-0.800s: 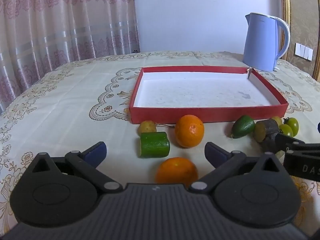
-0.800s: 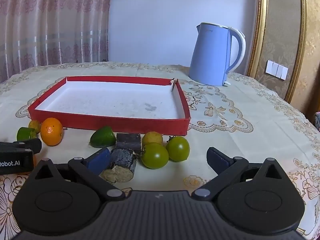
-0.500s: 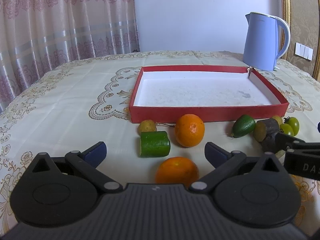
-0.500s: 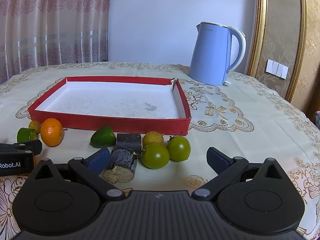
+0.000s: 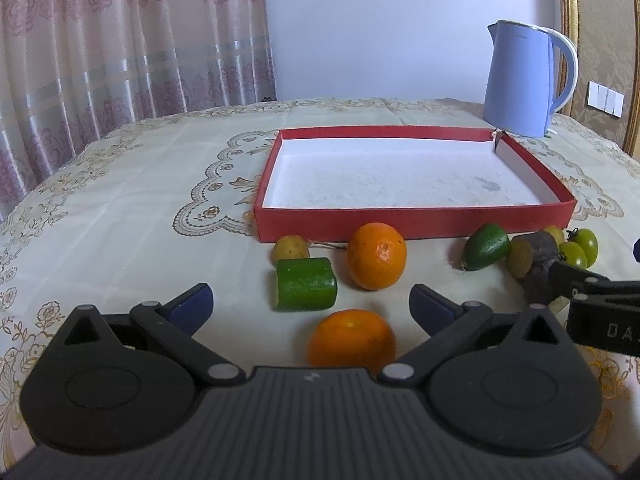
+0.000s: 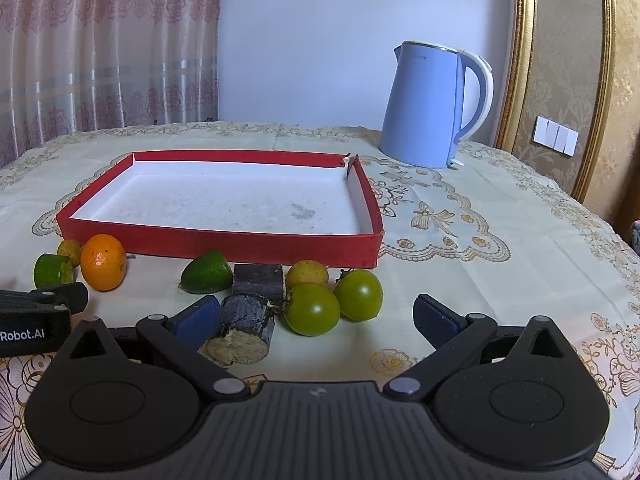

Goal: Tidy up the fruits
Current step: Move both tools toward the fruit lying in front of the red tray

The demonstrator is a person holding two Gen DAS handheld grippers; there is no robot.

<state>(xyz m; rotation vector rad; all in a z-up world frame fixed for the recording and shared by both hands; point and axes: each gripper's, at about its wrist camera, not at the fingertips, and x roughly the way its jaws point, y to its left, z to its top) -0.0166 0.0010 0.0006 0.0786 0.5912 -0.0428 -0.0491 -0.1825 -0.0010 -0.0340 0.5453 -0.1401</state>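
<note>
the left gripper (image 5: 311, 304) is hovering low over the tabletop (image 5: 120, 208) with its fingers (image 5: 192, 300) spread wide, a near orange (image 5: 352, 340) lying between them and a cut green piece (image 5: 306, 284) and a second orange (image 5: 376, 256) lying just beyond. the right gripper (image 6: 316, 316) is also holding its fingers (image 6: 434, 316) spread, with a dark cut piece (image 6: 246, 332) touching its left finger and two green tomatoes (image 6: 312, 309) sitting between them. all the fruits are lying outside the red tray (image 6: 224, 246), in front of its near wall, with a blue kettle (image 6: 428, 106) standing behind.

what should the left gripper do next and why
Probably ease the left gripper forward and down around the near orange: its jaws are open, the orange sits between its fingers, and the red tray holds nothing yet.
</note>
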